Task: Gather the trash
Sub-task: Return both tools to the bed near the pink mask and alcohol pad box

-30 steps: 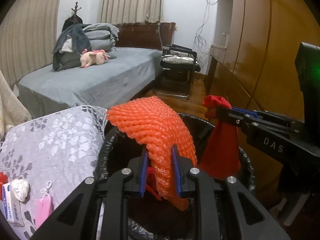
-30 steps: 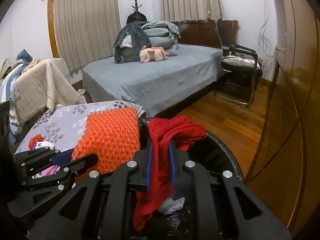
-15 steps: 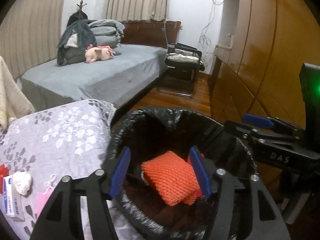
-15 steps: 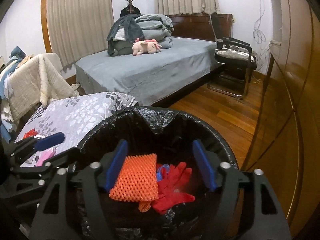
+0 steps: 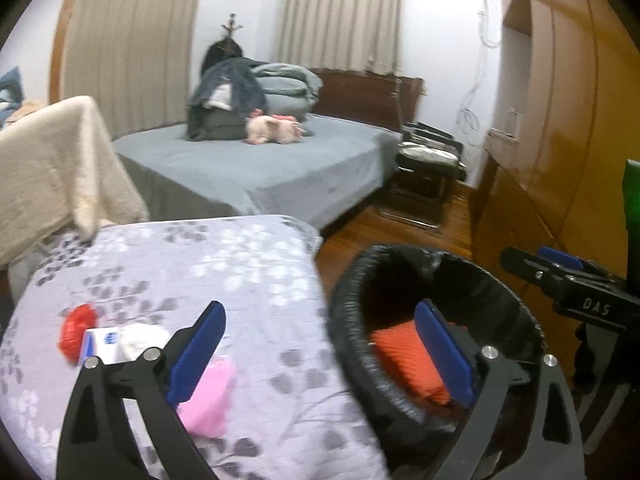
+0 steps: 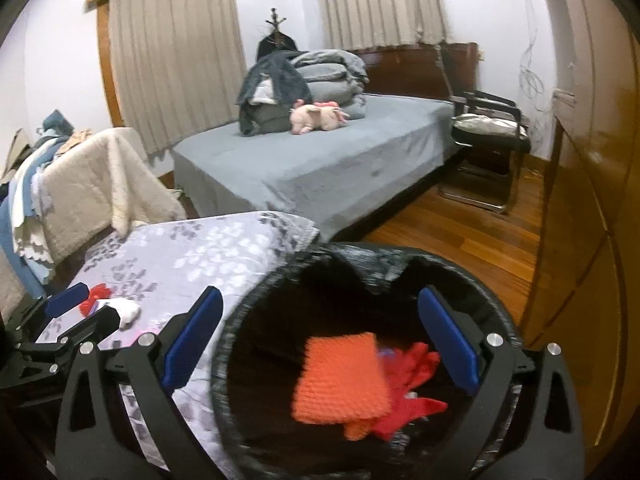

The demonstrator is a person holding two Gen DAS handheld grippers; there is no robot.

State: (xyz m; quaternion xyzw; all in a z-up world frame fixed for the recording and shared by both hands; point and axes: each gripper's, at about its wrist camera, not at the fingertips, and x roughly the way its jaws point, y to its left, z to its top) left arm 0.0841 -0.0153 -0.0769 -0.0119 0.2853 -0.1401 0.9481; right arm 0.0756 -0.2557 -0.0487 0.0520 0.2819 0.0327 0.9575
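Down inside the black-lined bin [image 6: 472,280], the orange foam net [image 6: 340,376] lies with the red glove [image 6: 412,368] touching it at three o'clock. Both the left gripper [image 5: 320,356] and right gripper [image 6: 320,340] have just been opening, jaws wide, nothing between them. Pink mask [image 5: 208,396] waits on the floral bedcover [image 5: 240,264].

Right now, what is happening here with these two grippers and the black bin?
A person is collecting trash with a gripper in each hand. Both the left gripper and the right gripper have just been opening and hold nothing. The orange foam net and the red glove lie inside the bin. On the floral cover, a red wrapper, a small box, a white wad and a pink item remain.
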